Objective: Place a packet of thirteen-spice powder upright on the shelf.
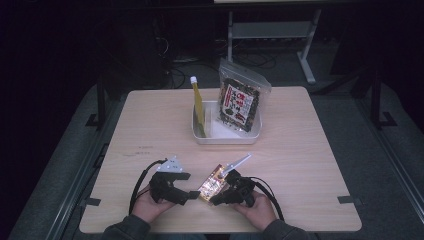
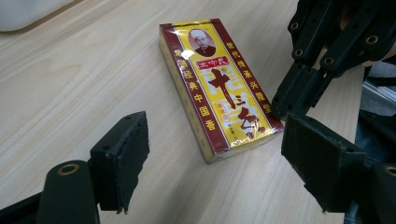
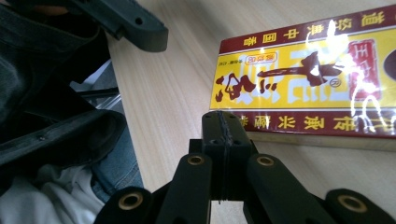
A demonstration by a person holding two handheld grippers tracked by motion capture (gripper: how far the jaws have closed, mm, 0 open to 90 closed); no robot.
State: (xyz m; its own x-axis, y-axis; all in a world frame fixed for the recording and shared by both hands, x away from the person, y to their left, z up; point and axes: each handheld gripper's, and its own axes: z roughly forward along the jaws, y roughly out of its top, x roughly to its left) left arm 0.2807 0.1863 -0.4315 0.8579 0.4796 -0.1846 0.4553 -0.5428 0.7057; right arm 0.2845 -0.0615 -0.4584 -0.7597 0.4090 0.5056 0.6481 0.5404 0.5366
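A flat yellow and dark-red box with printed characters lies face up on the table near the front edge. My left gripper sits just left of the box, and in the left gripper view it stands open, pointing at the box, with the near end of the box ahead of its pads. My right gripper is at the box's near right corner. Its jaws are pressed together with nothing between them, and the tip sits against the long side of the box. The right gripper also shows beside the box in the left gripper view.
A white tray stands at the middle back of the table, holding a yellow tube with a white cap and a clear bag of dark snacks. Bare wood surrounds the box on both sides. The person's lap is just below the front edge.
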